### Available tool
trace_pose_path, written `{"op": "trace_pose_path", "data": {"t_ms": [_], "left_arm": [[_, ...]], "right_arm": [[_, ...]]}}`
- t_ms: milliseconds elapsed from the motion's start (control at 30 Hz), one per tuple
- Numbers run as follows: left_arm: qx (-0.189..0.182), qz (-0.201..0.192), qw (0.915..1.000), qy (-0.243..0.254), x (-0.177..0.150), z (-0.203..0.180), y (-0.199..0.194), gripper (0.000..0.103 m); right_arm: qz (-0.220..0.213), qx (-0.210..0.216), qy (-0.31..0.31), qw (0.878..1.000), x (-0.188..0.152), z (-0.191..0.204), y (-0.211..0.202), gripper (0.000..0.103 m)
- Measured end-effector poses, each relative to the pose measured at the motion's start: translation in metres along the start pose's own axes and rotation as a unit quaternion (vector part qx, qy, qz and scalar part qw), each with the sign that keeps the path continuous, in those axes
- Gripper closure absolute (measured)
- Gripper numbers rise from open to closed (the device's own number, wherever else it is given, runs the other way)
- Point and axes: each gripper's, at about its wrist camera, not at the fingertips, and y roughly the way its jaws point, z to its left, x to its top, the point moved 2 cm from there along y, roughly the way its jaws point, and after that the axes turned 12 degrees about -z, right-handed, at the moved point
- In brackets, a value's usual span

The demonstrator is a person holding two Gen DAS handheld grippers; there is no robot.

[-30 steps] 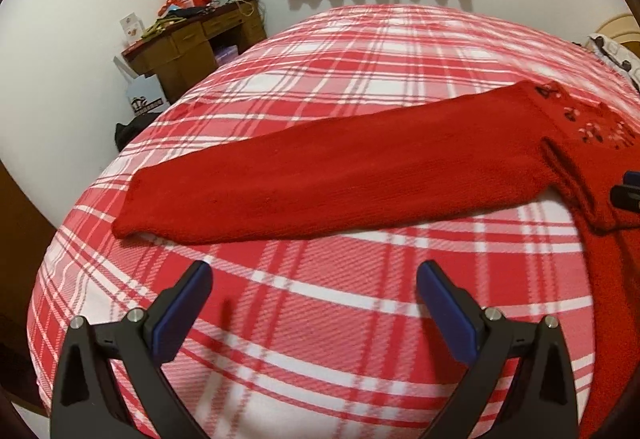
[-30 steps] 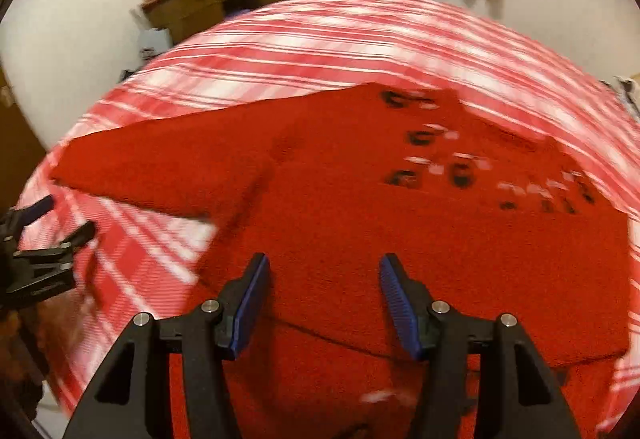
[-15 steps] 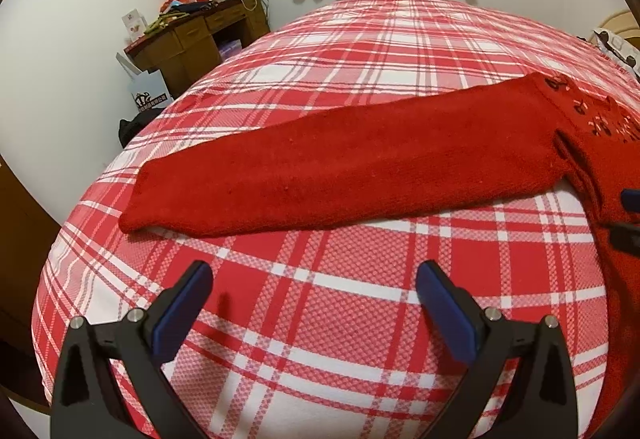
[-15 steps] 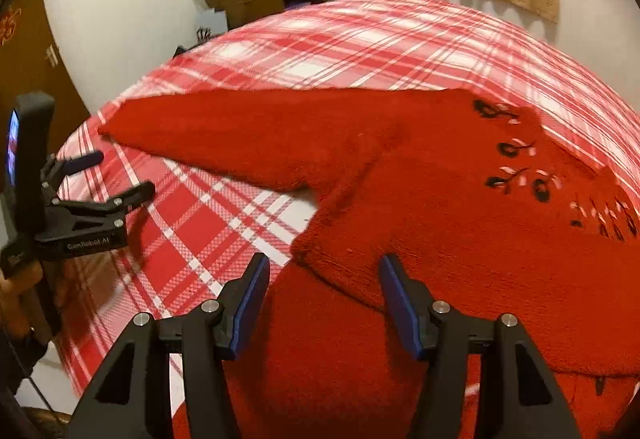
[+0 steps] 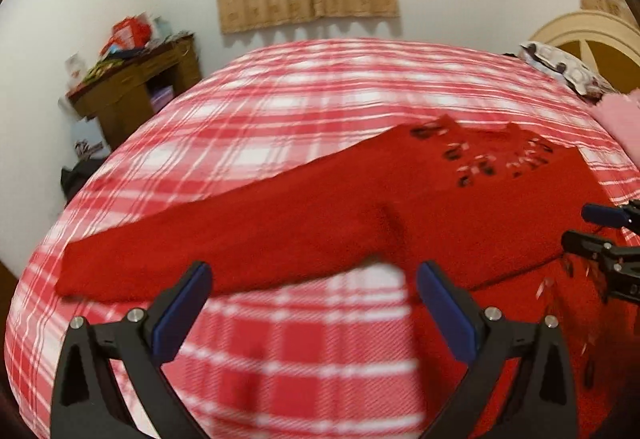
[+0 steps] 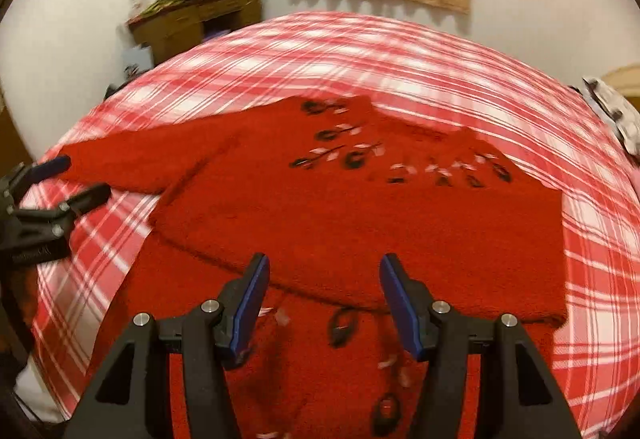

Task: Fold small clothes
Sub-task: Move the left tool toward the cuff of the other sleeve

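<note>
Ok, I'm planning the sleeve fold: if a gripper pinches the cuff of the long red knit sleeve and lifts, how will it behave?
Probably floppy: the red knit sleeve lies limp and flat on the red-and-white plaid bedsheet, so it should drape from the pinch. The fuzzy knit looks thick, likely grippy rather than slippery, perhaps dragging on the sheet.

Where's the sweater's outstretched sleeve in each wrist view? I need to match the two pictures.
Left wrist: the outstretched sleeve runs from the left edge toward centre, just beyond the open left gripper.
Right wrist: the same sleeve lies at mid-left, far from the open right gripper, which is over the sweater's body.
Shared landmark: the black flower embroidery near the neckline.
</note>
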Motion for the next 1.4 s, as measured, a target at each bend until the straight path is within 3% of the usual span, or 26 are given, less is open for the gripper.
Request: {"op": "trace_pose_path", "data": {"t_ms": [100,200,300,367,433,567,633,667,733,767,867,933,1133,1233,1400], "left_arm": [[-0.002,0.001,0.9999,0.011,0.006,-0.026,0.022,0.0],[0.027,0.009,0.9987,0.042,0.003,-0.046,0.047,0.0],[0.07,0.038,0.9929,0.089,-0.012,-0.052,0.07,0.0],[0.059,0.037,0.995,0.07,-0.013,-0.042,0.069,0.0],[0.071,0.036,0.9938,0.077,-0.012,-0.037,0.067,0.0],[0.068,0.036,0.9942,0.075,-0.014,-0.035,0.067,0.0],[0.073,0.034,0.9935,0.081,-0.016,-0.038,0.067,0.0],[0.072,0.034,0.9936,0.081,-0.016,-0.038,0.066,0.0],[0.067,0.035,0.9943,0.075,-0.018,-0.033,0.066,0.0],[0.061,0.036,0.9952,0.067,-0.019,-0.029,0.066,0.0],[0.038,0.036,0.9979,0.039,-0.016,-0.021,0.061,0.0],[0.033,0.029,0.9989,0.015,-0.012,-0.011,0.052,0.0],[0.11,-0.002,0.9934,0.031,-0.008,0.056,0.021,0.0],[0.167,0.021,0.9855,0.022,-0.015,0.11,0.02,0.0],[0.223,0.056,0.9724,-0.041,-0.032,0.184,0.017,0.0]], "right_arm": [[0.02,0.011,0.015,1.0,-0.016,-0.012,-0.001,0.043],[0.029,-0.009,-0.001,1.0,-0.031,-0.022,-0.001,0.043],[0.019,-0.036,0.037,0.999,-0.028,-0.06,-0.006,0.044],[0.006,-0.055,0.08,0.995,-0.019,-0.1,-0.012,0.044],[-0.001,-0.053,0.107,0.993,-0.015,-0.126,-0.014,0.044],[0.017,-0.075,0.147,0.986,-0.022,-0.163,0.002,0.043],[0.047,-0.036,0.148,0.987,-0.034,-0.152,0.019,0.042],[0.036,-0.063,0.096,0.993,-0.036,-0.135,0.02,0.042],[0.039,-0.071,0.047,0.996,-0.037,-0.11,0.021,0.042],[0.039,-0.064,0.048,0.996,-0.035,-0.104,0.018,0.042],[0.026,-0.101,0.069,0.992,-0.026,-0.109,0.013,0.042],[0.019,-0.092,0.087,0.992,-0.021,-0.111,0.012,0.042],[0.019,-0.055,0.042,0.997,-0.027,-0.074,0.002,0.042],[0.016,-0.028,0.028,0.999,-0.031,-0.052,-0.001,0.042],[0.02,-0.001,0.001,1.0,-0.039,-0.024,-0.002,0.042]]}}
